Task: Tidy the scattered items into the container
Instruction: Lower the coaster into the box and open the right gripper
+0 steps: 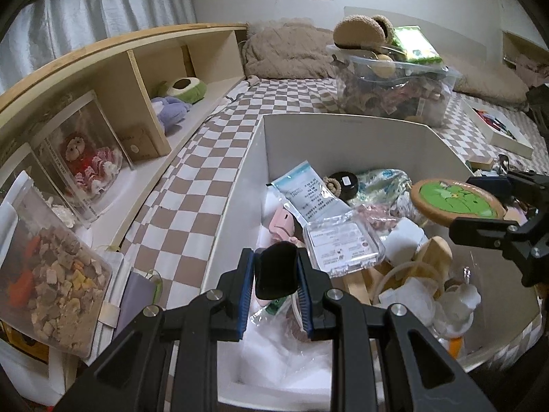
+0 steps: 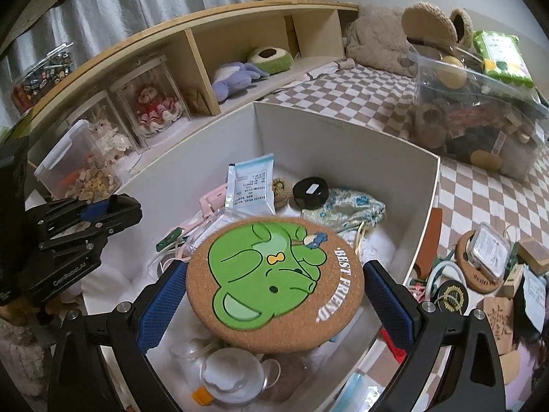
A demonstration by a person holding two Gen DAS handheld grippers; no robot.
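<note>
Right wrist view looks straight down onto a round cork coaster printed with a green cartoon animal and the words "BEST FRIEND" [image 2: 274, 285], pinched edge to edge between the blue pads of the right hand-held gripper [image 2: 274, 292]. The disc lies roughly flat, its face up, and it hangs directly above the open white rectangular storage box [image 2: 346, 137] that sits on the brown-and-white checked bed cover [image 2: 387, 96]. So the relation that matters is simply vertical: the box interior lies below the coaster, with a clear glass cup [image 2: 233, 374] and other loose goods underneath it, and the near and right box walls lie beyond the coaster's rim. Letting go here would, I judge, drop it inside rather than on the rim.

From the left wrist view, the left hand-held gripper [image 1: 276, 274] is pressed together on a small black rounded object [image 1: 276, 269], and it too sits over the box [image 1: 343, 130], nearer the left wall, above white wrapping and a clear plastic clamshell case [image 1: 343, 243]. The coaster [image 1: 456, 202] shows to its right, so the two hands are well apart and should not collide.

More scattered things, among them a second cork coaster carrying a clear packet [image 2: 487, 257], lie on the bed to the right of the box, nearer the right hand.
</note>
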